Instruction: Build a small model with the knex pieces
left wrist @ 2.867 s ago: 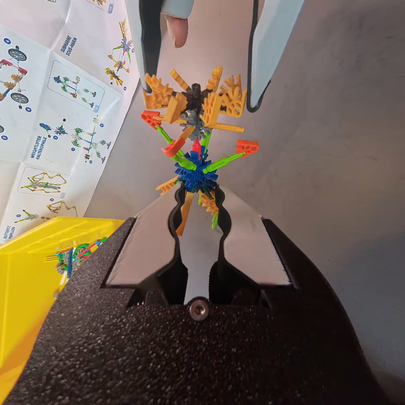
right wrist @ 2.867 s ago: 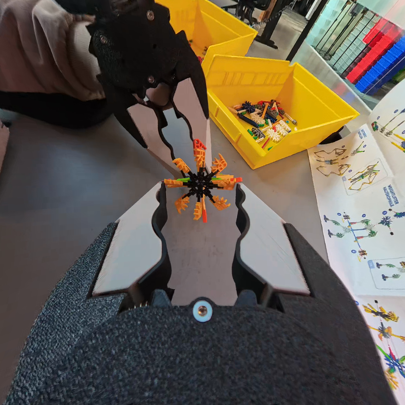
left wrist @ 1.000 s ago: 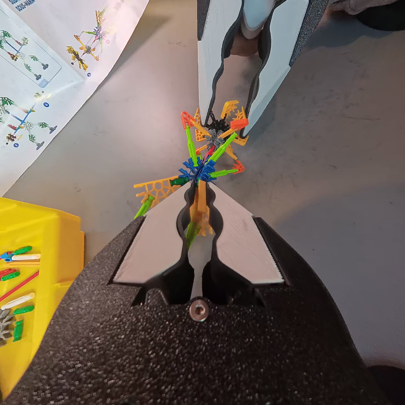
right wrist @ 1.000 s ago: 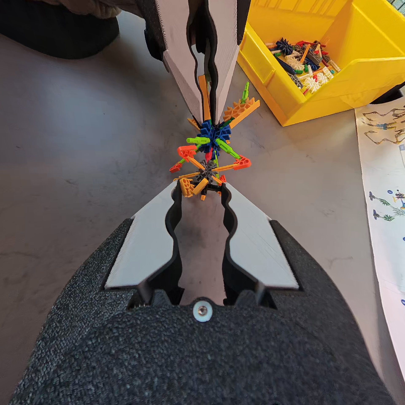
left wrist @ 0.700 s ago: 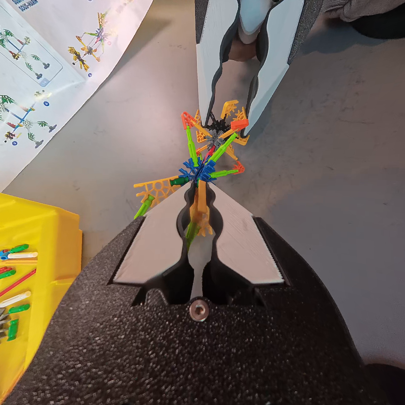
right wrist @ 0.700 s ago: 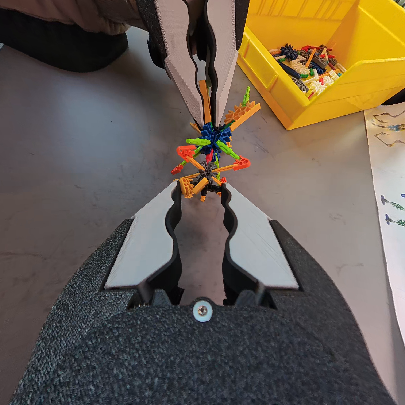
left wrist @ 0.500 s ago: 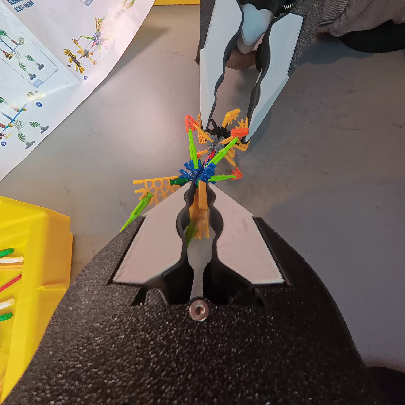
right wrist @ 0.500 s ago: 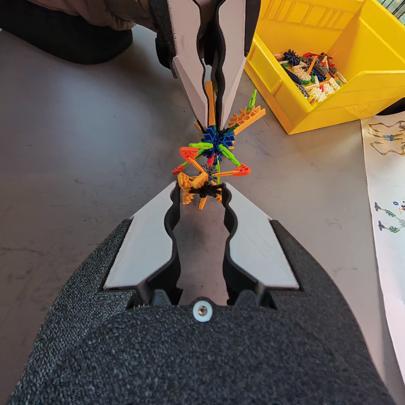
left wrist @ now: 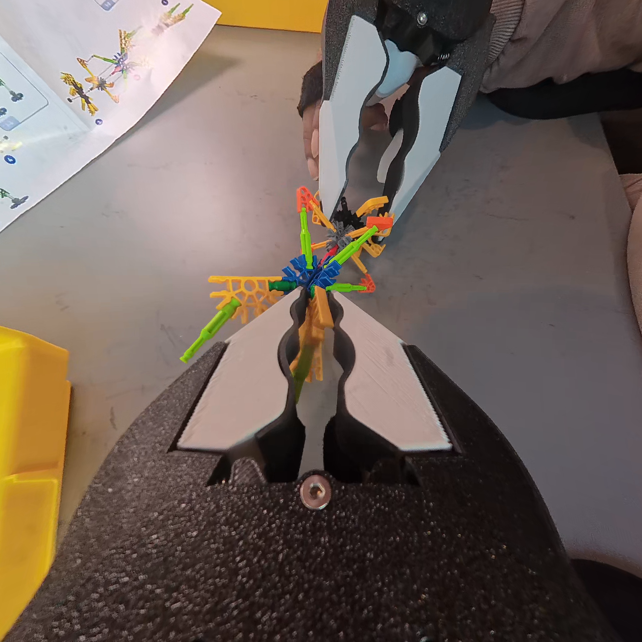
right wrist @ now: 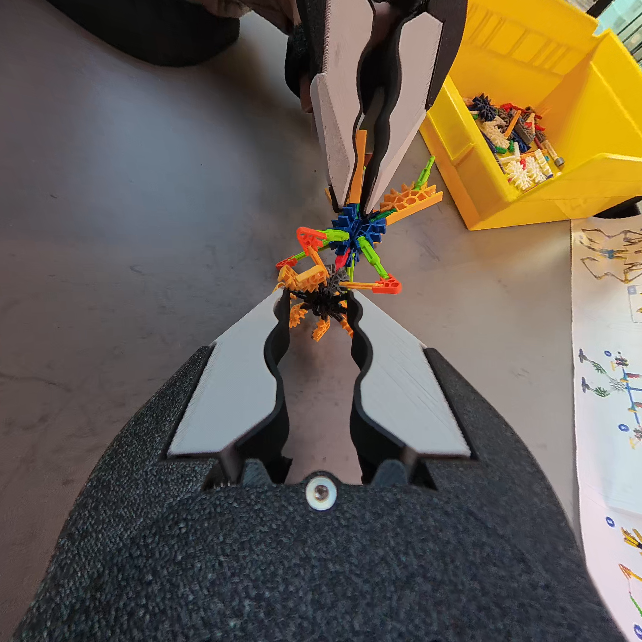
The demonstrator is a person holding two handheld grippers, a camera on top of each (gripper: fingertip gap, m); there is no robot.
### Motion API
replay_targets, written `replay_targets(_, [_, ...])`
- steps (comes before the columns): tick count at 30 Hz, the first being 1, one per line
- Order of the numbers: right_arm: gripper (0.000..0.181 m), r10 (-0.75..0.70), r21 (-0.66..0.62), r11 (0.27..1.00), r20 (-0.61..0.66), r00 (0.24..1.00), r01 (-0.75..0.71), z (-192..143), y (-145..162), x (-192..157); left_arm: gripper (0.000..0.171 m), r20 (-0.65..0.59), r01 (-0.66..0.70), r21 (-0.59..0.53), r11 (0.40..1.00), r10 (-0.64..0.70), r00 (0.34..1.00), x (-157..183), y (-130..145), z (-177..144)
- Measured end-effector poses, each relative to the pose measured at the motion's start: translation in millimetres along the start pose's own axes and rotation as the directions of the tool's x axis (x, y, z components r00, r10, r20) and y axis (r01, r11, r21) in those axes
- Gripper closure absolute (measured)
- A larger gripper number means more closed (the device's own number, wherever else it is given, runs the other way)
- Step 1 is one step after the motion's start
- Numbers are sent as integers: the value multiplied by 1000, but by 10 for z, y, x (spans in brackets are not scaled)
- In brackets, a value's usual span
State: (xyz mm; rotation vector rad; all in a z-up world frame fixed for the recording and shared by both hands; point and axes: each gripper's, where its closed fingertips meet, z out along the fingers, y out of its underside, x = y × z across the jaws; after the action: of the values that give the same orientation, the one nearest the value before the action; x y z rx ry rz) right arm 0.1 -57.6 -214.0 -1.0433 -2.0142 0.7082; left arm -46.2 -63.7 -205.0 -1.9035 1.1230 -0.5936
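The left gripper (left wrist: 314, 295) is clamped on an orange rod of the toy model (left wrist: 323, 264) — held just above the grey table (left wrist: 486, 312). The right gripper (right wrist: 318, 298) closes loosely around its black hub (right wrist: 321, 304); twisting could pop a joint.

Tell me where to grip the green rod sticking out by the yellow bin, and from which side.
Grip the green rod mid-shaft, across its width, coming from its free outer end near the yellow bin. The inner end is crowded by the orange lattice piece and the left hand-held gripper, which is shut on the toy model; the free end juts clear over the table.
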Motion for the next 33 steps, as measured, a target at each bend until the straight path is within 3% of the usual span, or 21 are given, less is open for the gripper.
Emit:
replay_targets(8, [163, 28, -37, 999, 61, 998, -26, -20, 18, -31, 161, 48, -105, -40, 994, 107, 993, -21, 4, 40])
replay_targets(18, [171, 22, -13, 1000, 150, 988, -21, -157, -63, -170, 165, -38, -122, -15, 992, 122, 992, 79, 8, 26])
replay_targets(28, [172, -74, -25, 997, 94, 993, 76, -174, -74, -177, 165, -66, -96, 3, 995, 96, 993, 86, 10, 19])
replay_targets(33, [170, -8, 24, 1000, 52, 999, 7, -180, -90, -51, 165, -53, -30, 16, 999, 31, 998, 13, -6, 2])
